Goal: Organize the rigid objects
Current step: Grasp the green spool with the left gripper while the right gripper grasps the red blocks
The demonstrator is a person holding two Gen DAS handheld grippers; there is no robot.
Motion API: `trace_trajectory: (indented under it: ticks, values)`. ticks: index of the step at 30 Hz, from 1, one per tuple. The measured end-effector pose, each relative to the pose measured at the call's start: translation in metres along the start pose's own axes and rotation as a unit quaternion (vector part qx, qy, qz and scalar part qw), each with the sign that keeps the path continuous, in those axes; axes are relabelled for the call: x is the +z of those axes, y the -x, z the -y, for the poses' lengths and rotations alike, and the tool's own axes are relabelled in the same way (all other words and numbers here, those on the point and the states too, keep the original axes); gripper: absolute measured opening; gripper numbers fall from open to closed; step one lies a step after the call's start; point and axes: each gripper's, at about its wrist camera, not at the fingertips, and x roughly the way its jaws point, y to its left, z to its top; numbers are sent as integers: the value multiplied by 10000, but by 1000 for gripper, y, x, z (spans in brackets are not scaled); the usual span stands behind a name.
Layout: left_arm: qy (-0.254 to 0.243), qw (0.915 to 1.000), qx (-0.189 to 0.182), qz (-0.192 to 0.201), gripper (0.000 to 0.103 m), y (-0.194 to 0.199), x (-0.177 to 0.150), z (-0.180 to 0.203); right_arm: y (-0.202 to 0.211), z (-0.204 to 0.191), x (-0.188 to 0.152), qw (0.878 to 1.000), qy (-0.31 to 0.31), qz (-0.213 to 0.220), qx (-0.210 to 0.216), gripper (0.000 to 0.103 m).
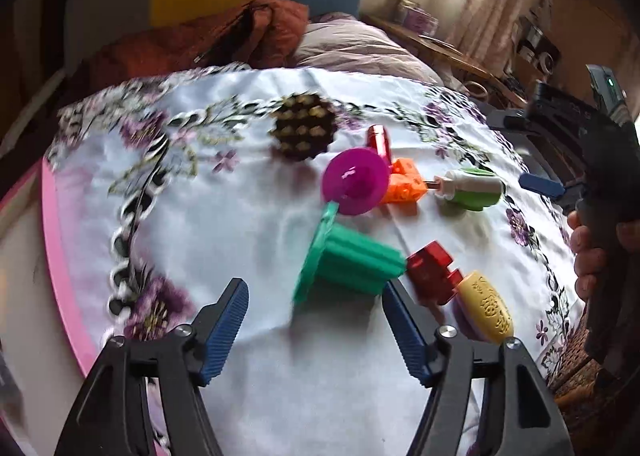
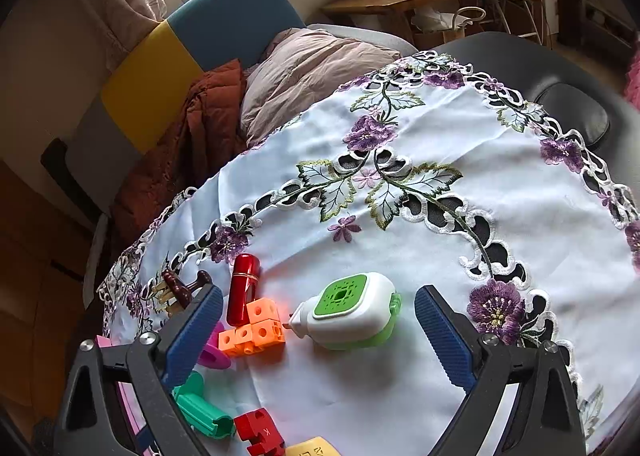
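Small rigid toys lie clustered on the white embroidered tablecloth (image 1: 248, 240). My left gripper (image 1: 316, 296) is open, just in front of a teal ribbed mould (image 1: 352, 260) lying on its side. Beyond it are a magenta funnel-shaped cup (image 1: 356, 180), orange cubes (image 1: 404, 182), a red tube (image 1: 379, 140), a green-and-white device (image 1: 472, 188), a red block (image 1: 434, 270), a yellow embossed piece (image 1: 486, 306) and a brown studded disc (image 1: 303, 126). My right gripper (image 2: 320, 320) is open, its fingers either side of the green-and-white device (image 2: 352, 312), with orange cubes (image 2: 254, 328) and the red tube (image 2: 243, 288) to its left.
A pink table edge (image 1: 60, 256) runs on the left. A bed with an orange quilt (image 1: 208, 36) and grey pillow (image 2: 308, 68) lies behind the table. A black chair (image 2: 568, 96) stands at the far right. A brown clip piece (image 2: 180, 288) lies near the cloth's left edge.
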Motion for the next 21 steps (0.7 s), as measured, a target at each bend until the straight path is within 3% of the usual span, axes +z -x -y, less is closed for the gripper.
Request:
trace_trajectory:
  ticks: [4, 9, 10, 11, 15, 21]
  values:
    - [-696, 9974, 206, 9, 83, -9, 14, 23, -1, -1, 0, 10000, 5, -39, 43, 98]
    - [-1340, 9897, 501, -85, 83, -28, 20, 35, -1, 0, 1, 10000, -16, -23, 79, 98]
    - [-1292, 9905, 445, -170, 80, -34, 21, 32, 1, 1, 2, 10000, -51, 13, 72, 98]
    - [-1168, 9925, 286, -216, 59, -36, 21, 28, 4, 4, 3, 9999, -117, 103, 48, 98]
    - [-876, 9959, 166, -132, 60, -34, 9, 19, 16, 28, 12, 9970, -633, 452, -41, 98]
    - [-686, 9975, 138, -35, 60, -14, -15, 15, -2, 37, 9, 9961, -880, 42, -100, 98]
